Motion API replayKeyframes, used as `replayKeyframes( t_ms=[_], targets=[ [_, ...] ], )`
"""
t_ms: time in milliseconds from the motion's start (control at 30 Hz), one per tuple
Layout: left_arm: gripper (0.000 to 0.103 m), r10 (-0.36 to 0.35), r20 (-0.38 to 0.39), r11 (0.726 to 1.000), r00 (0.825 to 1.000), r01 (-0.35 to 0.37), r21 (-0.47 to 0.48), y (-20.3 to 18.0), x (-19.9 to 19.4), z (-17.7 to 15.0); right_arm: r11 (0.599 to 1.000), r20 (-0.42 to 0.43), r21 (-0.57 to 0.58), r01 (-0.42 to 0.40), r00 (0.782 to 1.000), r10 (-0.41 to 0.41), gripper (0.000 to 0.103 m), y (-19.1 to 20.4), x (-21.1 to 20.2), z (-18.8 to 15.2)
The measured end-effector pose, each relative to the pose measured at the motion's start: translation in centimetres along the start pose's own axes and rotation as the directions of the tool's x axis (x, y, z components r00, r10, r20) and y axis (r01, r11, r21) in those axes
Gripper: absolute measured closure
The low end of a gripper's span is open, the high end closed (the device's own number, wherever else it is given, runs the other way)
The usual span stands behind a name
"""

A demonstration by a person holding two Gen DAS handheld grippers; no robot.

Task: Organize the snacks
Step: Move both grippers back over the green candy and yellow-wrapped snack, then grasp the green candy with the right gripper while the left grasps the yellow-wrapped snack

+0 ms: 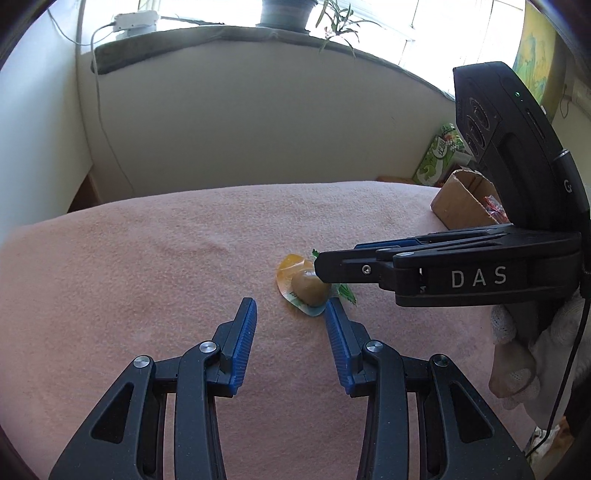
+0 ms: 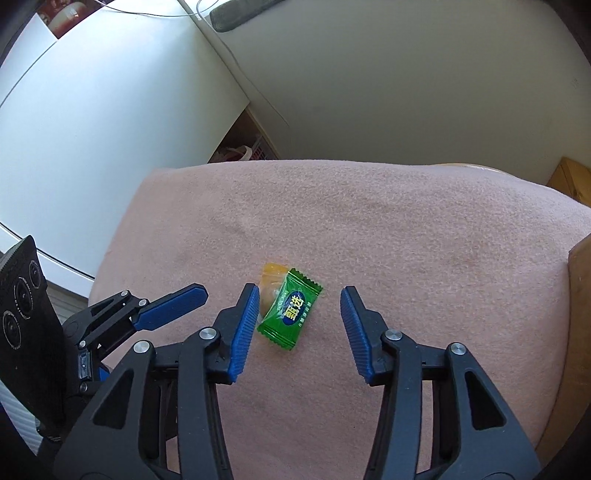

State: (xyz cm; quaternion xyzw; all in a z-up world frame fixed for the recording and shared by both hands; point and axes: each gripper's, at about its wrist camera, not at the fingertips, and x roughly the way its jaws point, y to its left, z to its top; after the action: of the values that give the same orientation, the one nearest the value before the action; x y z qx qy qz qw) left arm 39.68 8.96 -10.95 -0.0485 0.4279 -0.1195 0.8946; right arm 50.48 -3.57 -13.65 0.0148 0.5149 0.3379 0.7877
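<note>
Blue pads: my left tongs [image 1: 291, 308] stand apart with nothing between them, their right pad tip just beside the lower edge of the orange wrapper.
My right tongs [image 2: 300, 295]: jaws parted, the green sweet lying on the blanket between the pads; the left pad is just beside it, but I cannot tell if it touches, and the right pad is clear of it.
My gloved hand [image 1: 517, 354]: white fabric glove, gripping the right tool's handle at the right edge of the left view.
Green sweet [image 2: 290, 313]: a sealed green wrapper with a blue oval and yellow characters, lying flat and partly over the orange one.
Orange sweet [image 1: 301, 284]: clear orange wrapper with a brown round candy inside, flat on the blanket, under the right tongs' tip.
Pink blanket [image 1: 166, 258]: fleecy, covering the whole work surface.
Cardboard box [image 1: 461, 203]: open, at the far right of the blanket, red wrapped snacks inside.
Green packet [image 1: 439, 155]: leaning behind the box, against the wall.
Windowsill: potted plant [image 1: 340, 22] up at the back.
</note>
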Motion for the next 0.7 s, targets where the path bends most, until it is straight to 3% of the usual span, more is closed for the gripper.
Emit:
replayKeyframes(
  t_ms=[100, 400, 533, 667, 700],
  targets=[
    [0.066, -0.001, -0.013, 1.000, 1.000, 0.002, 0.021, -0.5, 0.4, -0.2, 1.000, -0.024, 0.005, -0.008, 1.000, 0.008, 0.062, -0.1, 1.2, 0.1],
    [0.066, 0.002, -0.040, 0.999, 0.999, 0.000, 0.041, -1.2, 1.8, -0.2, 0.998, -0.022, -0.027, 0.052, 0.998, -0.053, 0.068, -0.8, 1.4, 0.2],
    [0.066, 0.007, -0.040, 0.999, 0.999, -0.005, 0.034, -1.1, 1.8, -0.1, 0.999, -0.025, -0.033, 0.038, 0.999, -0.039, 0.069, -1.3, 1.0, 0.0],
    [0.066, 0.005, -0.043, 0.999, 0.999, -0.004, 0.033, -0.9, 1.9, 0.1, 0.992, -0.029, -0.080, 0.095, 0.995, -0.098, 0.071, -0.5, 1.5, -0.1],
    [0.066, 0.005, -0.043, 0.999, 0.999, -0.003, 0.033, -0.9, 1.9, 0.1, 0.987, -0.029, -0.098, 0.125, 0.991, -0.128, 0.078, -0.2, 1.6, -0.1]
  ],
)
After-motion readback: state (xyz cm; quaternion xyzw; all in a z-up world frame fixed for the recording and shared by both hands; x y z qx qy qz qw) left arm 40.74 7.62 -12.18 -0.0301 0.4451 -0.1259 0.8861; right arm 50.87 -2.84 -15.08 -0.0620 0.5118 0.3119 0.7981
